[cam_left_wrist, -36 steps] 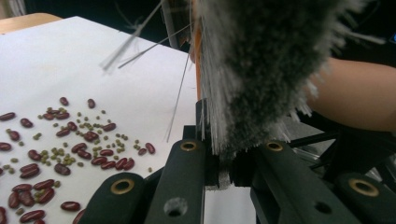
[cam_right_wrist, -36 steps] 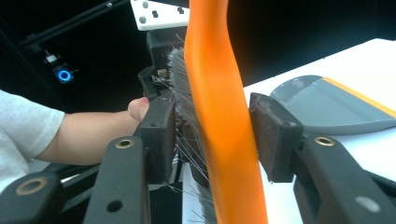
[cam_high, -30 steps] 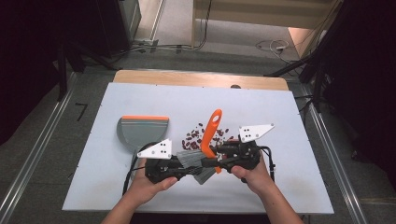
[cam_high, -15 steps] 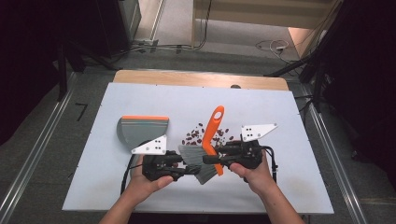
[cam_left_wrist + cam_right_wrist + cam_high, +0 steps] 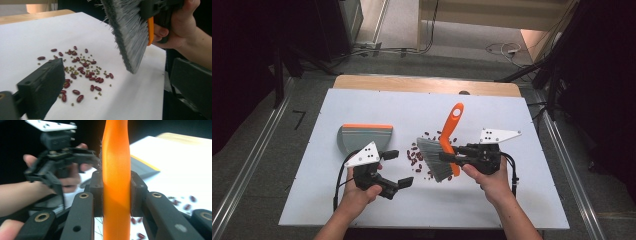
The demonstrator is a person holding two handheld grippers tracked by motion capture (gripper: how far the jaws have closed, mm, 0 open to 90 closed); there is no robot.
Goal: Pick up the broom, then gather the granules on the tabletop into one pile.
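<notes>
Brush [image 5: 443, 150] sits centre-right of the high view, orange handle pointing up the frame, grey bristles low and left over the beans [image 5: 418, 155]. In the left gripper view the bristles hang above the white table [image 5: 512, 200], clear of it. Right gripper [image 5: 451, 156] is clamped on the handle; the right gripper view shows both pads hard against the orange plastic. Left gripper [image 5: 398, 169], lower left of centre, has just been opening and now stands wide, nothing between the jaws. Dustpan [image 5: 364, 137] lies flat just above it, left of the beans, untouched.

Risks, as I read it: the grip sits low on a long handle, so the brush could twist in the pads once the bristles drag. Beans are round and spread out, and a fast stroke would likely flick them off the table. With the dustpan loose, beans pushed at it may shove it away or slide under its lip.
</notes>
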